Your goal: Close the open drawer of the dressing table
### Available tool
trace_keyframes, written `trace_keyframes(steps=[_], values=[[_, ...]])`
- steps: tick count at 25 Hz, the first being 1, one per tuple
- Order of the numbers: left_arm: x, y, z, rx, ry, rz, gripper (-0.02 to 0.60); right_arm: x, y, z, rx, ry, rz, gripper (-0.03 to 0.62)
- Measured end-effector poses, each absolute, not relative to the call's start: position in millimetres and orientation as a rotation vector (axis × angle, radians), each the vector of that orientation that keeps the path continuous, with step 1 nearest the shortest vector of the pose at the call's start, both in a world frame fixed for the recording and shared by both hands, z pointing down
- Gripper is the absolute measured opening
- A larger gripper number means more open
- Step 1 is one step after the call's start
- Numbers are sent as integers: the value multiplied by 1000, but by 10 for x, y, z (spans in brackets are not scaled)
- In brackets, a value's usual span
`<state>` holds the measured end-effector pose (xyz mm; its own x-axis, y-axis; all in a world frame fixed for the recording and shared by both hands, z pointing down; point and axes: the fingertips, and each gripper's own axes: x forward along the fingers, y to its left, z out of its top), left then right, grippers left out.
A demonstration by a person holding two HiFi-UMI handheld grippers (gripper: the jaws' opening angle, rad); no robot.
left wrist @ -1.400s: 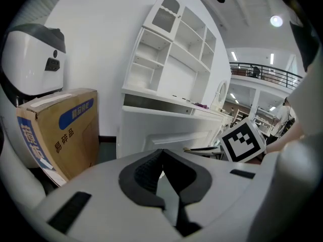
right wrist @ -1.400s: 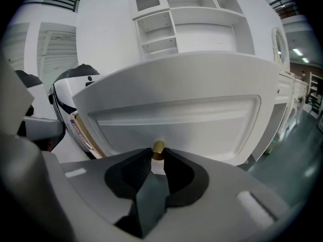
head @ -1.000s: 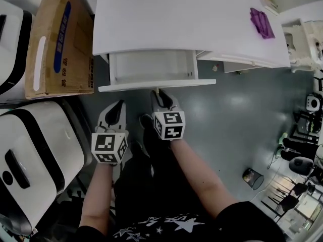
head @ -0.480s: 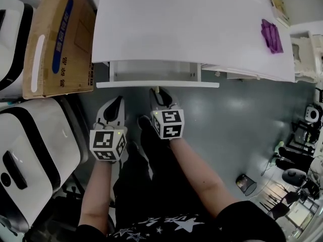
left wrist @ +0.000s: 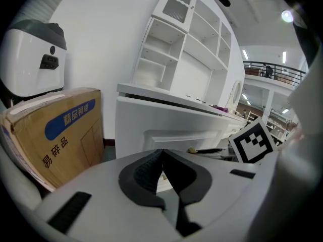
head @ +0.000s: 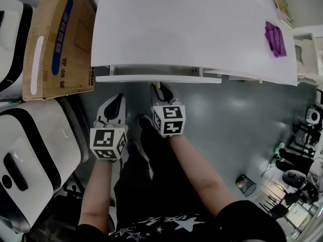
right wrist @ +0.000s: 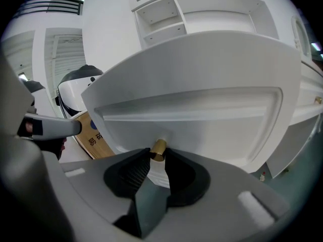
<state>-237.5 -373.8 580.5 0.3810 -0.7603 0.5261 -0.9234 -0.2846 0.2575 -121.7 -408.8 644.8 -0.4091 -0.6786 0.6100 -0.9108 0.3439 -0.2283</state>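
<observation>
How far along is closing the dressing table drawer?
Mostly done: the drawer front sits just short of the dressing table, with a thin strip of its sides showing. In hand: the right gripper has the brass knob between its jaws, which have just been opening, pads touching it. The left gripper hangs shut and empty. Left: the last push flush, then letting go.
</observation>
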Motion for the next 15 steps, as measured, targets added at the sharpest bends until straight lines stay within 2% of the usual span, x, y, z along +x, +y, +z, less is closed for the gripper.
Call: trace_keyframes(steps=[15], values=[[-2355,-3831,5785,2120,-1448,395,9,-1225,-4468,6449,1428,-2209,731,92]])
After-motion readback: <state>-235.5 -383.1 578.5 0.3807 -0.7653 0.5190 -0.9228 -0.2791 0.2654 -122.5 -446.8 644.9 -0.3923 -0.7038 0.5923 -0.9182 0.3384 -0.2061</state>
